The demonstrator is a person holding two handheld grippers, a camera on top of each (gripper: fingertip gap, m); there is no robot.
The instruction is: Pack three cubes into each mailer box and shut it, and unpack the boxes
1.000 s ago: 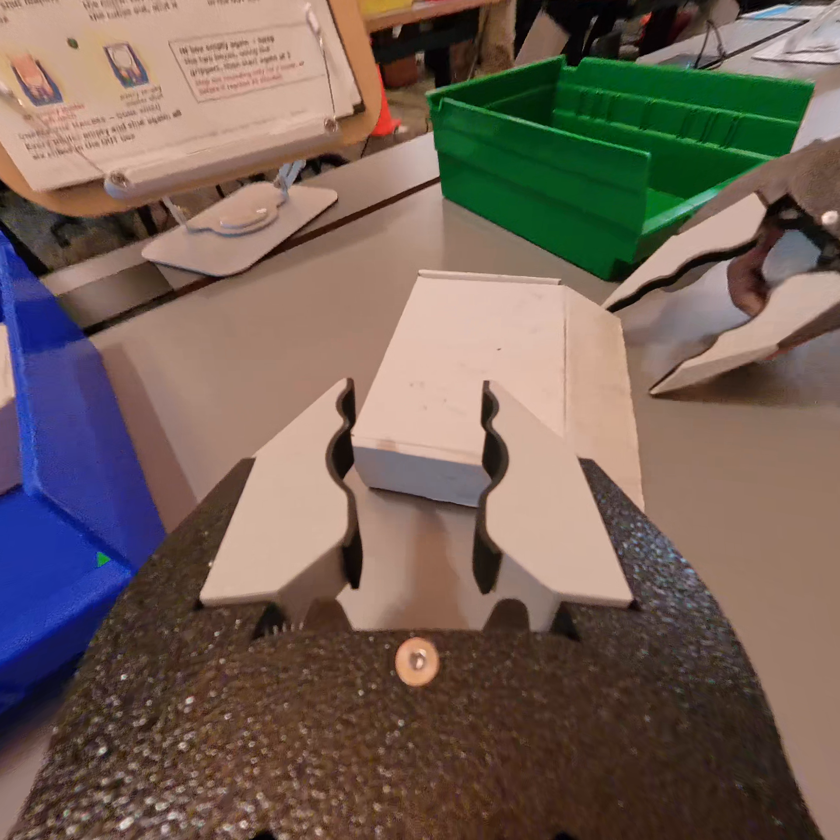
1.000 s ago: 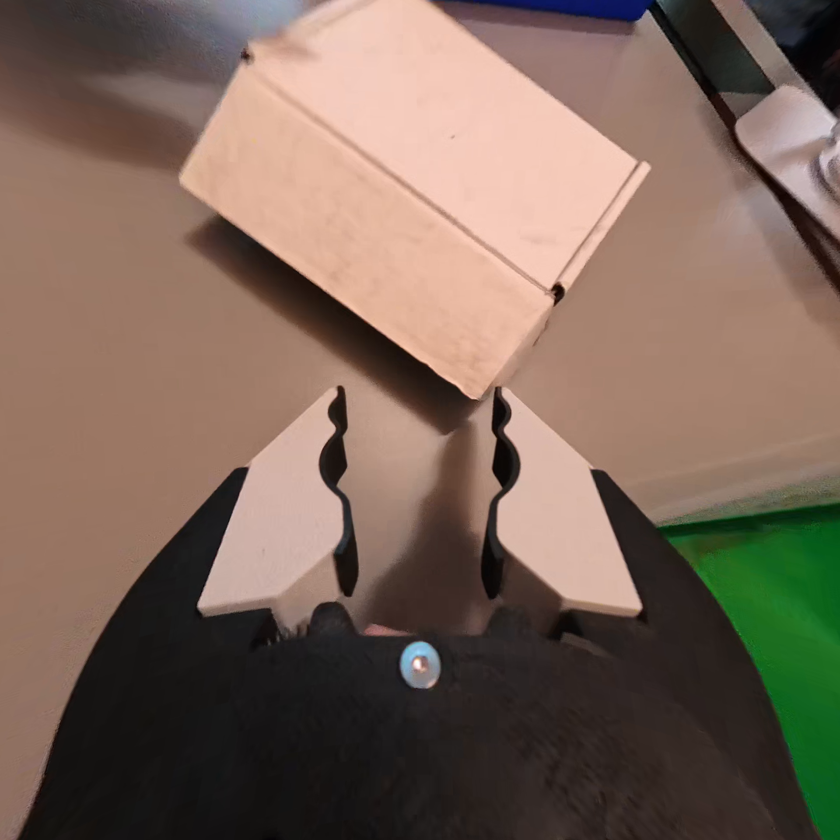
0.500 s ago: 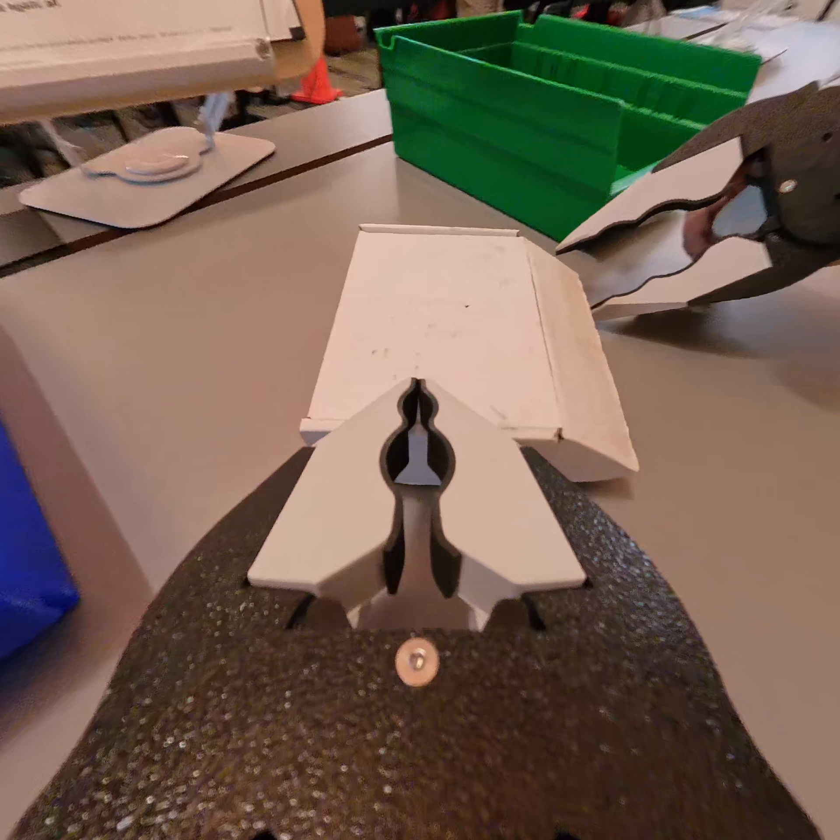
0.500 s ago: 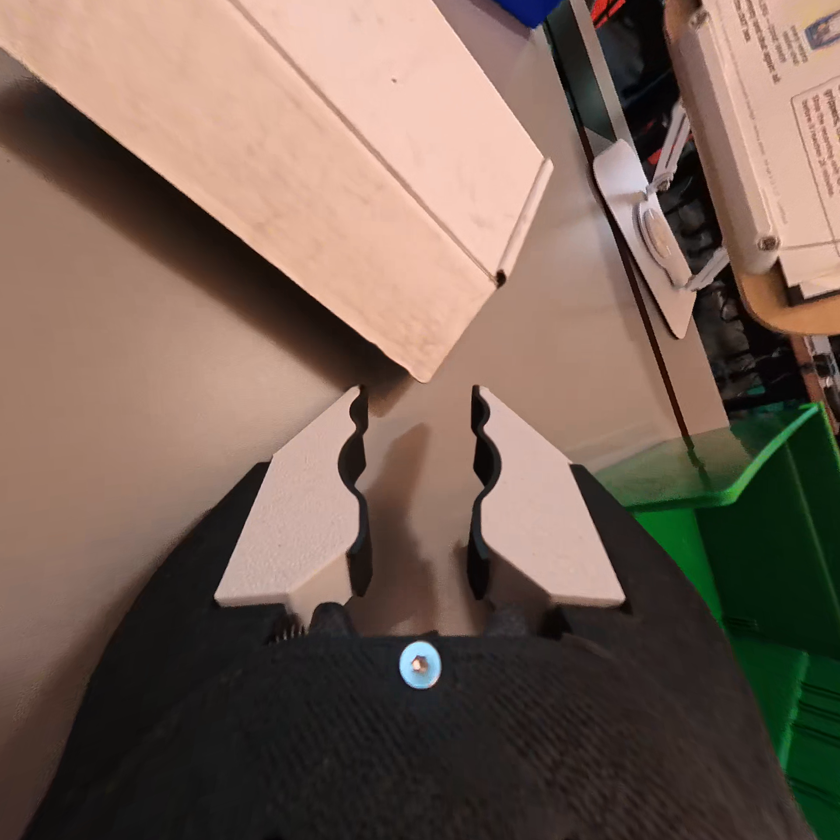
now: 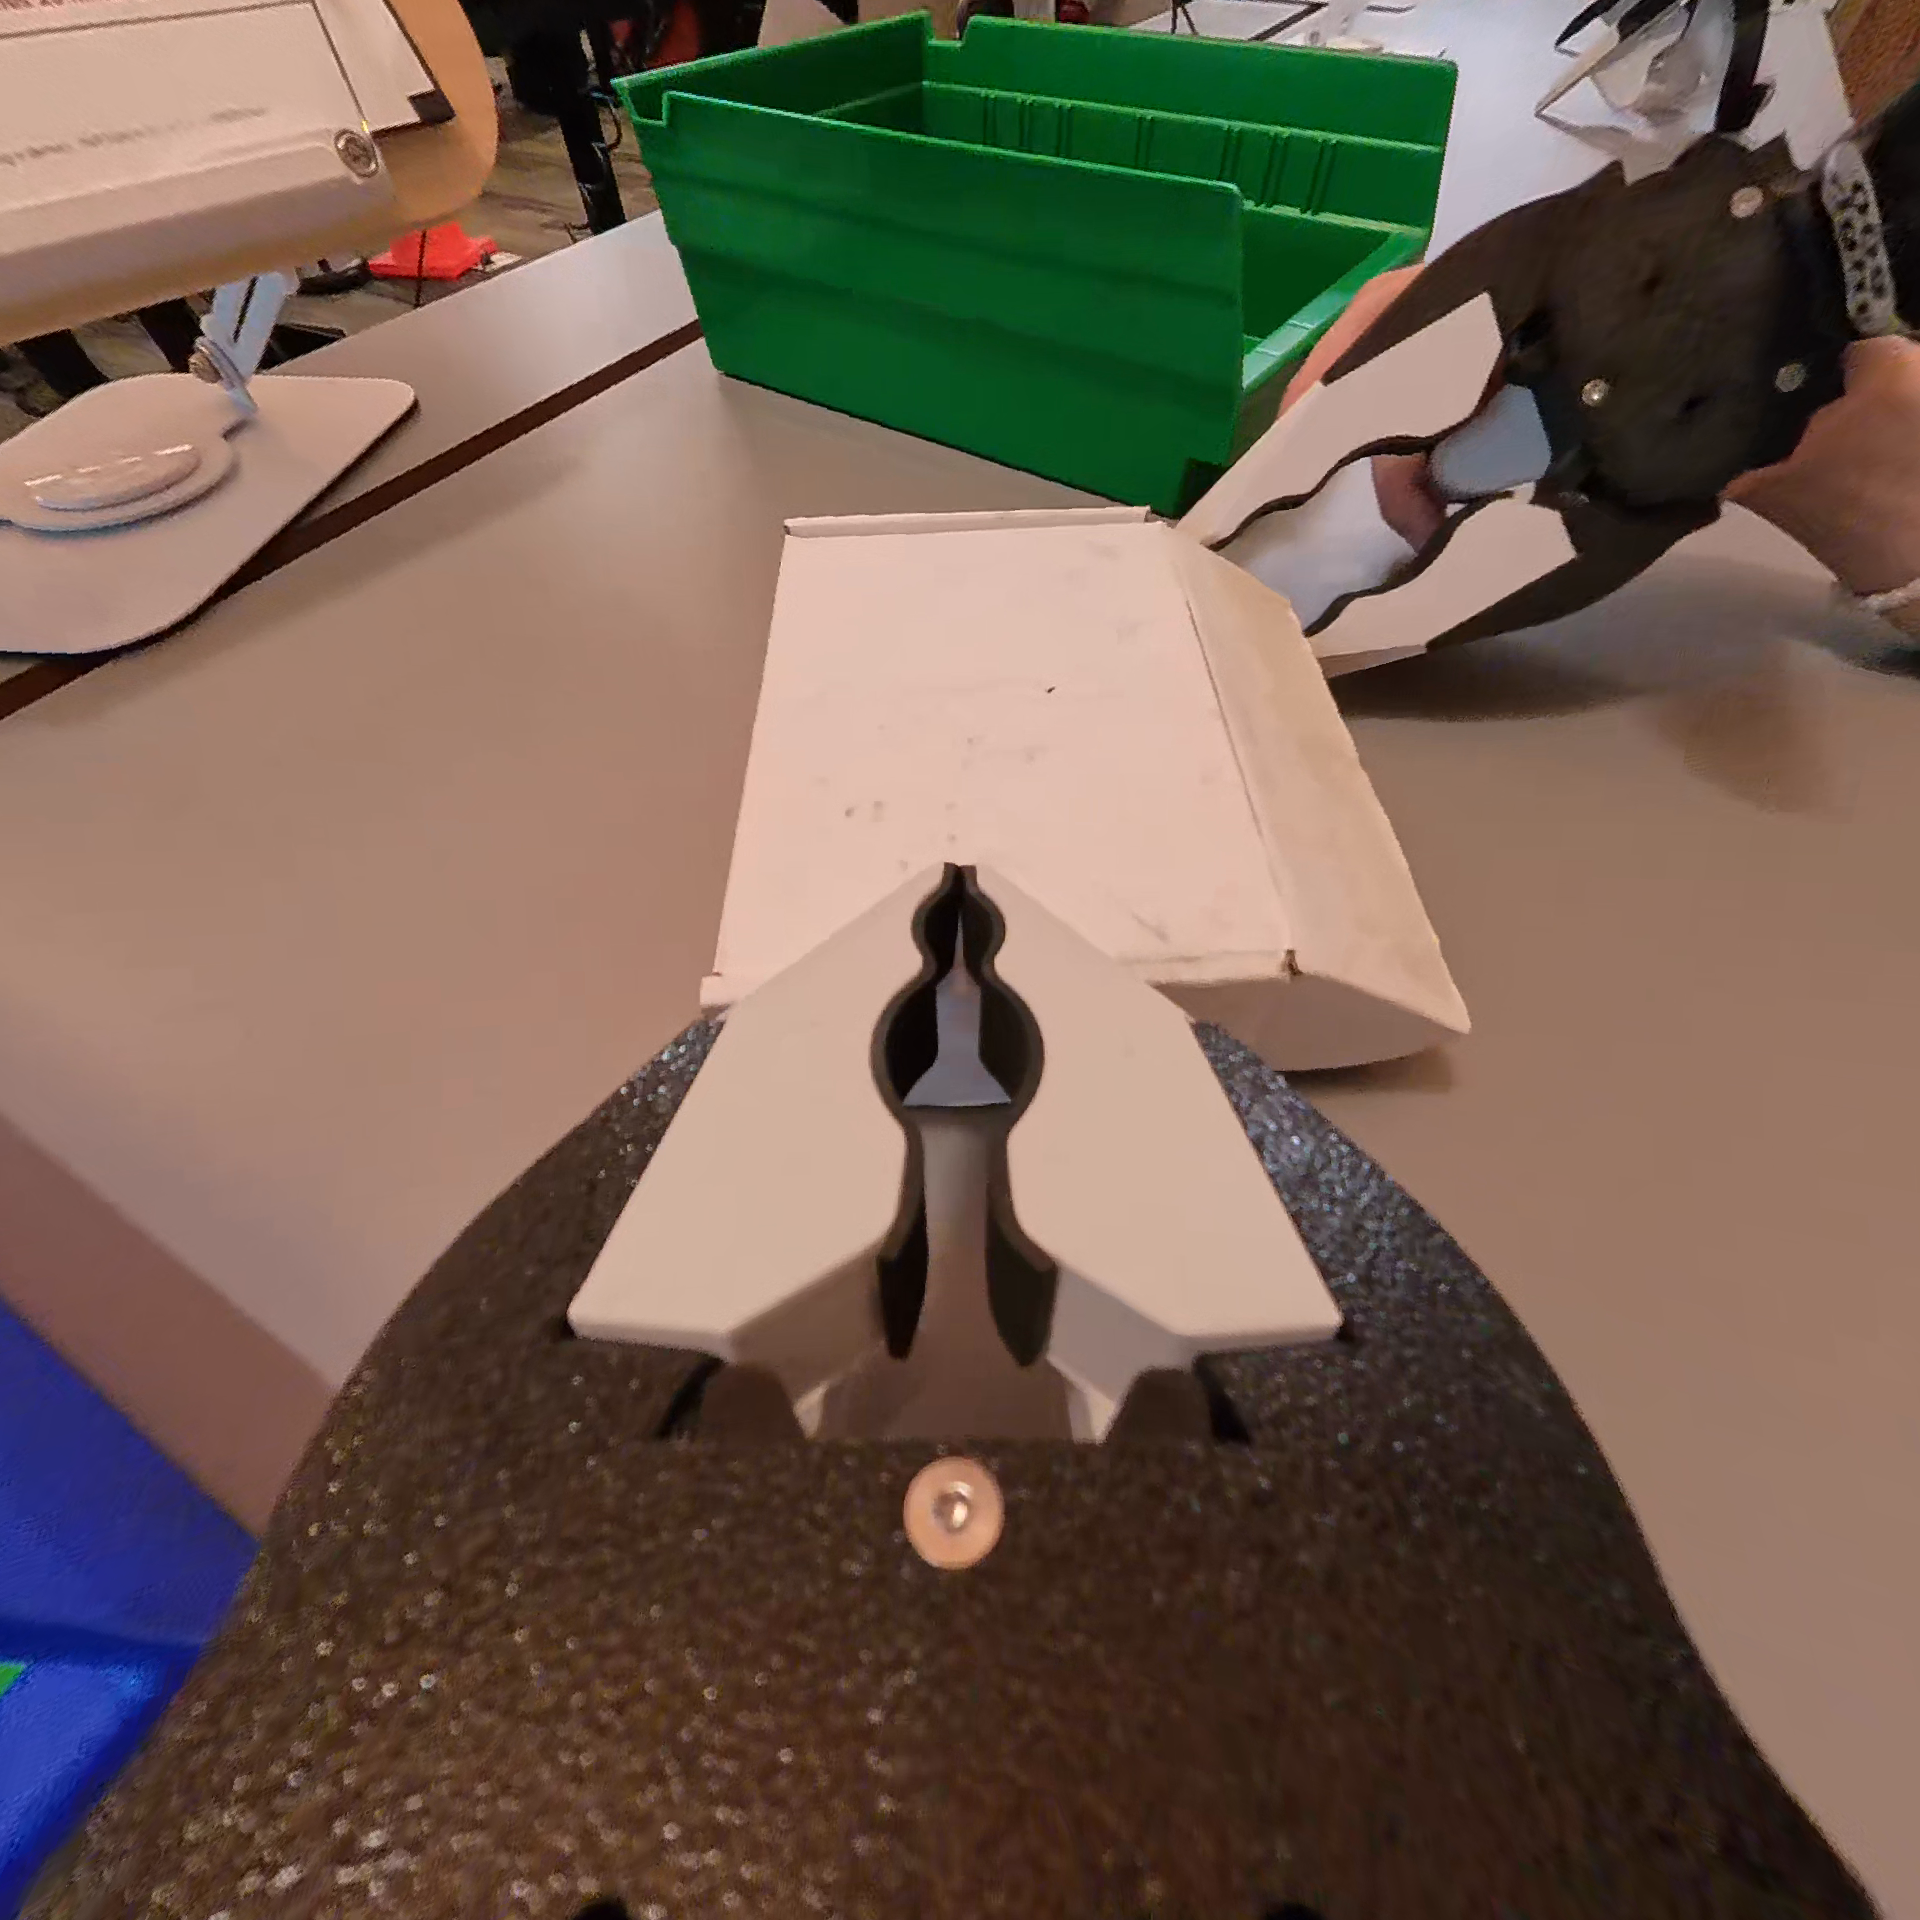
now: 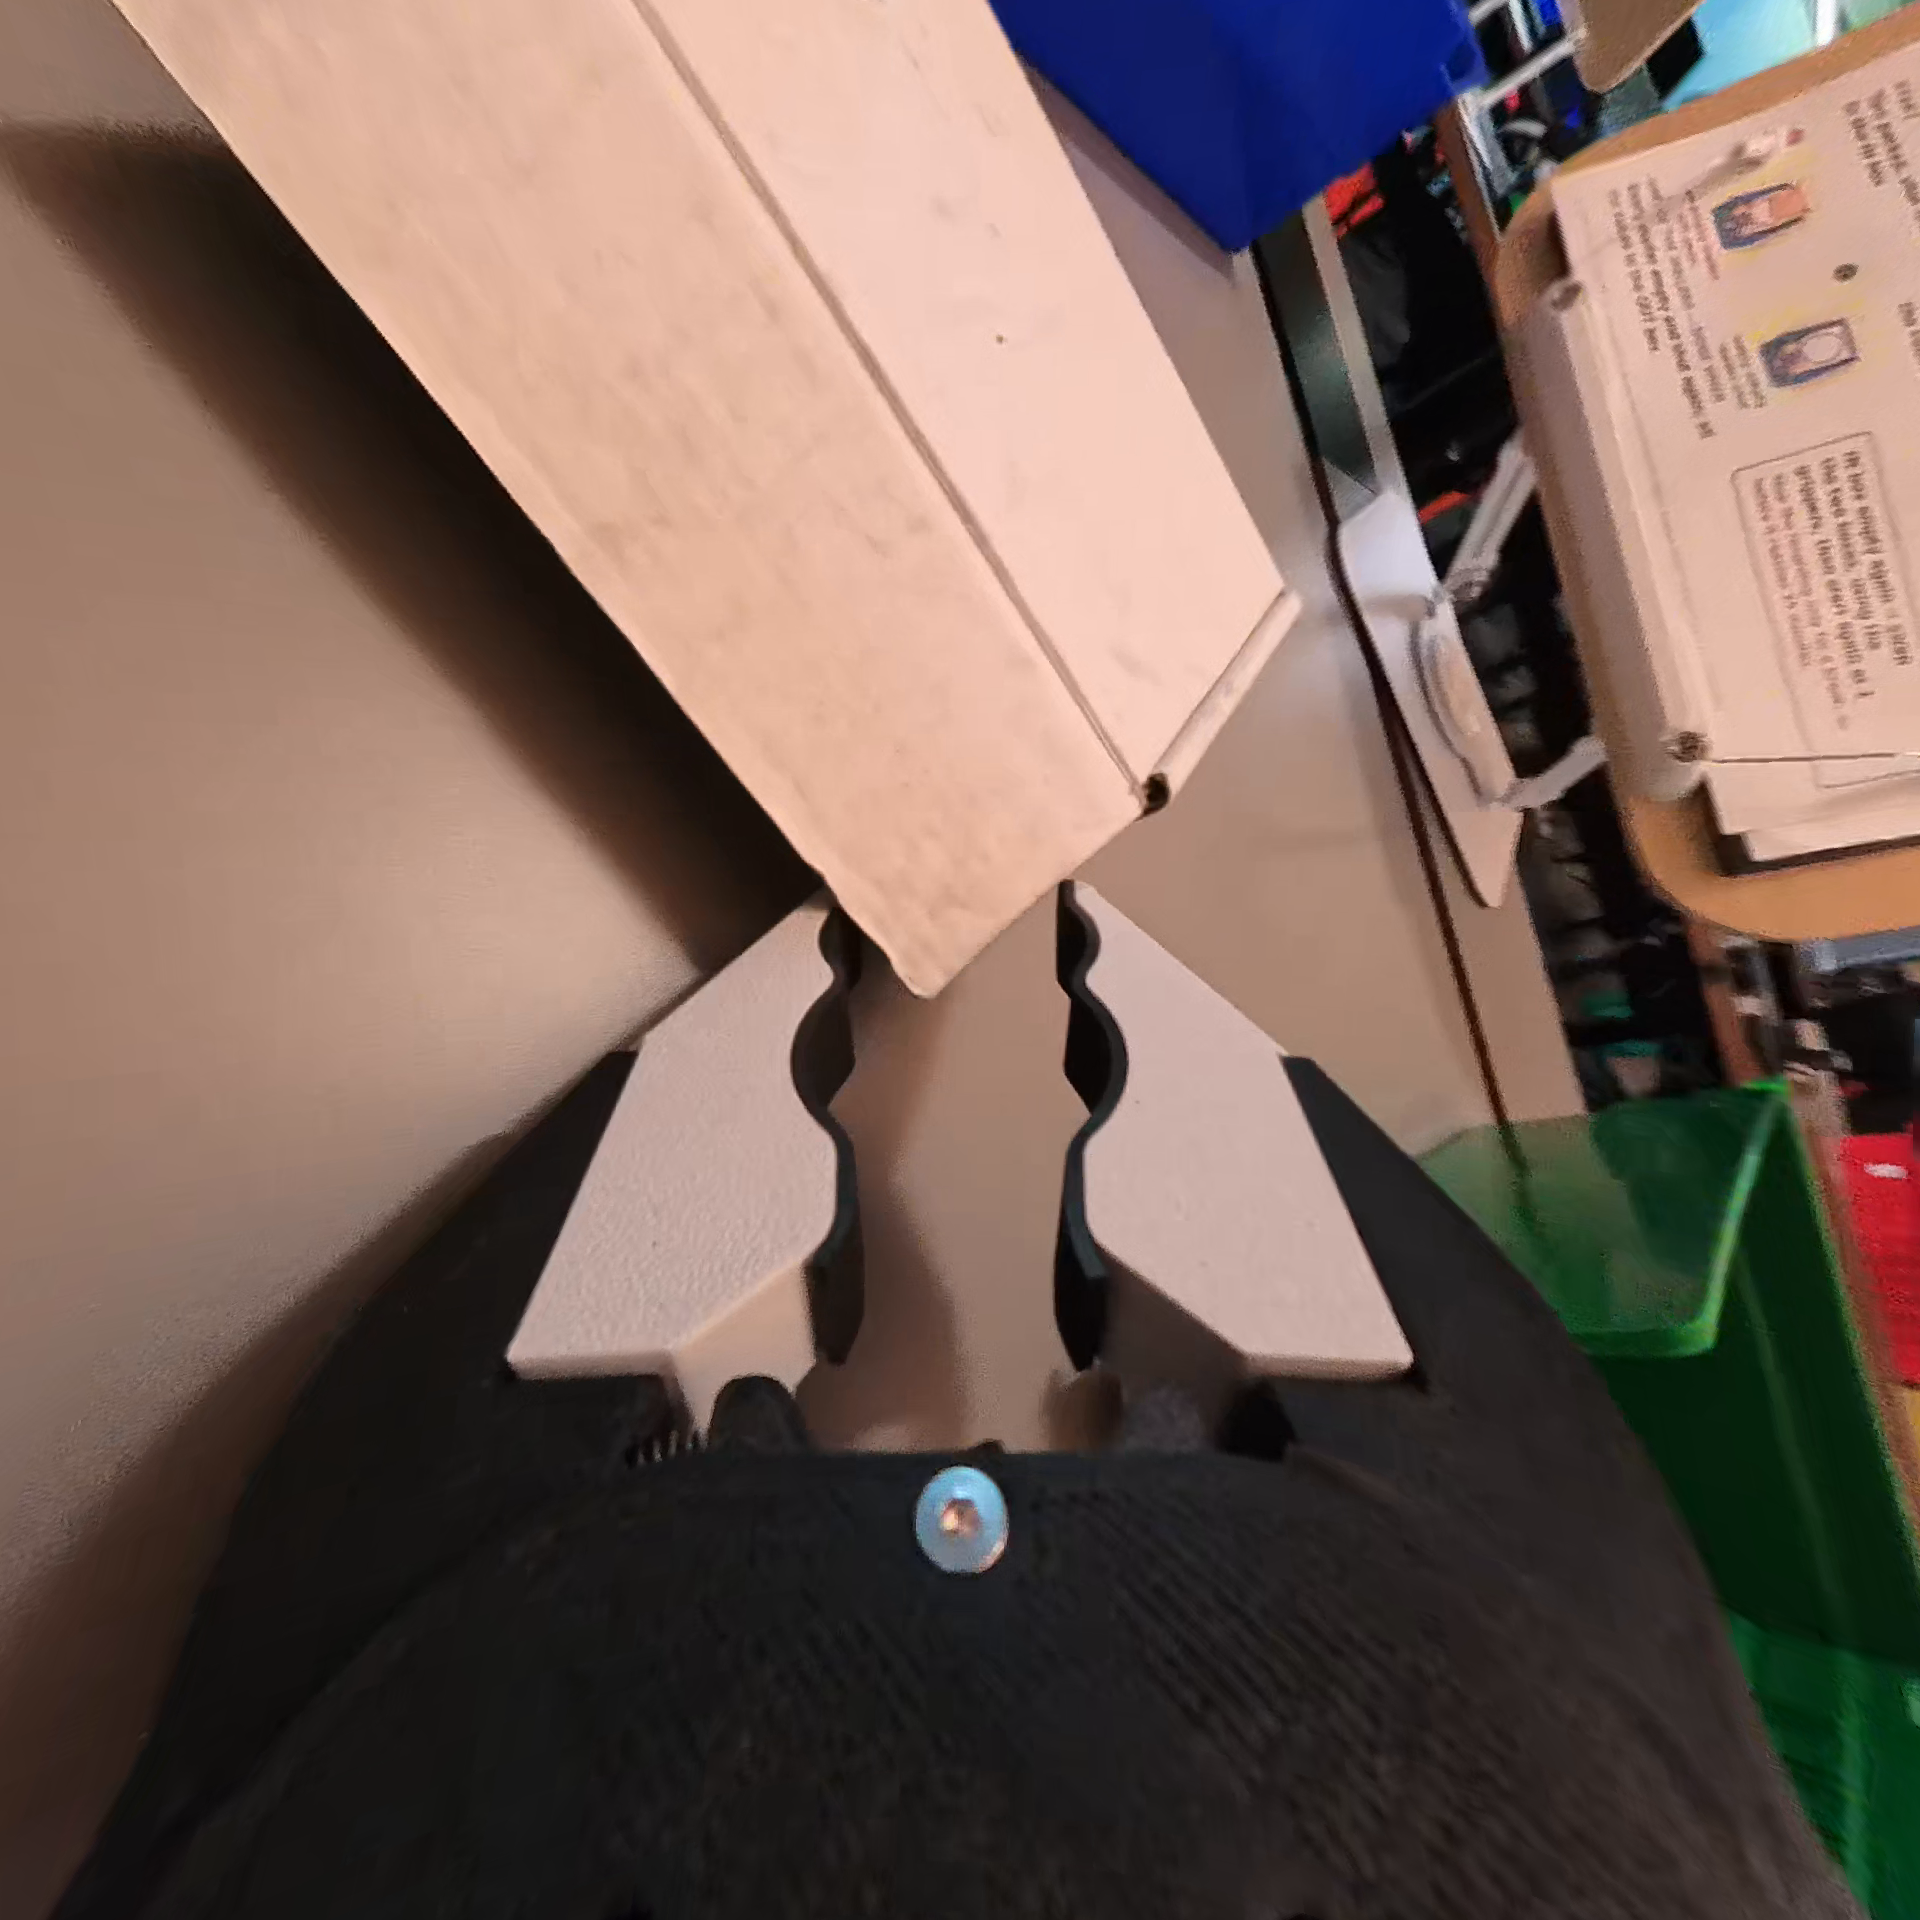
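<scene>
Out on the bench (image 5: 416,831) lies the shut mailer box (image 5: 997,727), light stiff card; left tool (image 5: 961,883) clenched above its near edge, right tool (image 6: 956,925) released astride its corner, a fair hold

Light is bright and soft, from above; the mailer box (image 6: 727,436) throws a broad dark shadow on the table (image 6: 260,727). Edges bend from the wide lens, and the right wrist view is slightly blurred

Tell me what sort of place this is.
Probably a lab or workshop data-collection station: a green parts bin and a white mailer box sit on a grey worktable, beside an instruction sheet on a stand.
</scene>
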